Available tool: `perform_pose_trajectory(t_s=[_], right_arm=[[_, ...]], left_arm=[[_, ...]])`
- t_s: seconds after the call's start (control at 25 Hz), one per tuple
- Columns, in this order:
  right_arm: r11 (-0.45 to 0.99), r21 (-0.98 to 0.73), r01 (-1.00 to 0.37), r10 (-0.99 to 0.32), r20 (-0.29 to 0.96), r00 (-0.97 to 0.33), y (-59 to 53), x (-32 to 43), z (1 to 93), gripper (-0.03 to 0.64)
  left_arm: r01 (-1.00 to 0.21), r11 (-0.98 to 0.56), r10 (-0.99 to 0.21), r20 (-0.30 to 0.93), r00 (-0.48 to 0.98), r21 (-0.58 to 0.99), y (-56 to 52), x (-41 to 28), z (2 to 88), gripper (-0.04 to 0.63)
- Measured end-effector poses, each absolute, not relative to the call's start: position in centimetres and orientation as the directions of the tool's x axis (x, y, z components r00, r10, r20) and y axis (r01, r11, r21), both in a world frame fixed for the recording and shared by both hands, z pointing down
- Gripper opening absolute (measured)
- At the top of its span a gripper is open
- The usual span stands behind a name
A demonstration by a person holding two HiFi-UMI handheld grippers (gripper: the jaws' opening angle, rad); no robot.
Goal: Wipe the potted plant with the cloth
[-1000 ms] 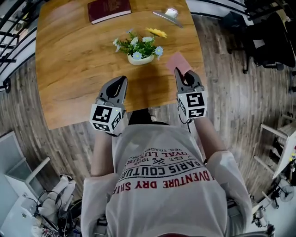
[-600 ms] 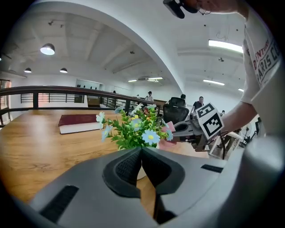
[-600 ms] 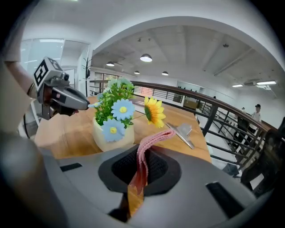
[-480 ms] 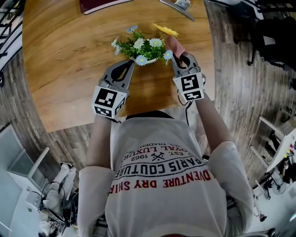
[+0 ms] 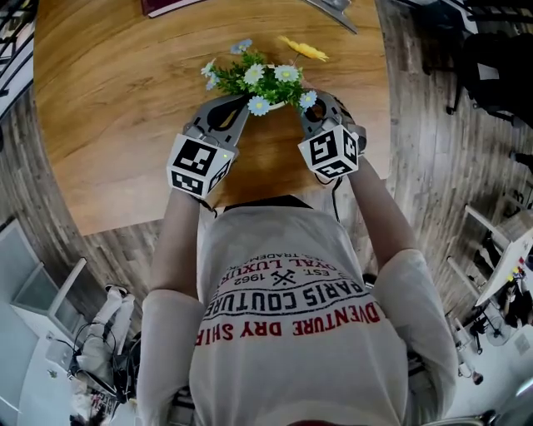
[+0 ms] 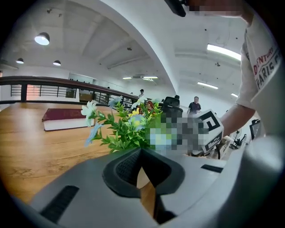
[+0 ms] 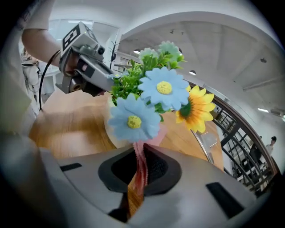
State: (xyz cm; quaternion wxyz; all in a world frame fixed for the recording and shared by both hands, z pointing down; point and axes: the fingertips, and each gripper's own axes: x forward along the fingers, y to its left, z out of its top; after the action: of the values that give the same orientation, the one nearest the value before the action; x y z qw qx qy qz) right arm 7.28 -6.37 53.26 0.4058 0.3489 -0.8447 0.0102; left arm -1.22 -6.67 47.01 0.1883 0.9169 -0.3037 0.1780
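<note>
While I watched from the head view, the wooden table (image 5: pixel 108 116) filled the upper frame, and the person's printed white shirt (image 5: pixel 291 333) filled the lower. A dark red book (image 5: pixel 171 7) lay at the far edge, well apart from everything else, and a grey metal thing (image 5: pixel 333 10) lay beside it (too cropped for me to name).

The potted plant (image 5: pixel 262 79) stood near the table's near edge, between my two tools. Its foliage overhung both tips, so from above the white pot (image 7: pixel 113 133) was mostly hidden. The left gripper (image 5: pixel 240 103) sat just beside the plant on its left, its jaws clenched together with nothing in them; only table wood showed through the slit. The right gripper (image 5: pixel 310 108) sat on the plant's other side, clamped on the pink cloth (image 7: pixel 139 173), which hung bunched between the pads.

Straight ahead of the right gripper's jaws, two pale blue flowers (image 7: pixel 133 120) blocked my line to the pot, and a yellow flower (image 7: pixel 198 109) leaned out to their right.
</note>
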Motion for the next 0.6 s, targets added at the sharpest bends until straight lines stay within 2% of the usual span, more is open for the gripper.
perform_pose_trajectory(t_s=[0.28,0.6], right_arm=[[0.769,0.254,-0.587,-0.558,0.714,-0.423,-5.2,7.0,53.6,0.035],[0.781,0.152,-0.606,-0.501,0.731,-0.462,-2.9,5.1,53.5,0.035]], left_arm=[[-0.583,-0.772,-0.436,0.457,0.775,0.253,-6.7,-1.1,47.1,0.015],[-0.544,-0.804,-0.391,0.476,0.788,0.239,-6.5,-1.1,46.9,0.015]])
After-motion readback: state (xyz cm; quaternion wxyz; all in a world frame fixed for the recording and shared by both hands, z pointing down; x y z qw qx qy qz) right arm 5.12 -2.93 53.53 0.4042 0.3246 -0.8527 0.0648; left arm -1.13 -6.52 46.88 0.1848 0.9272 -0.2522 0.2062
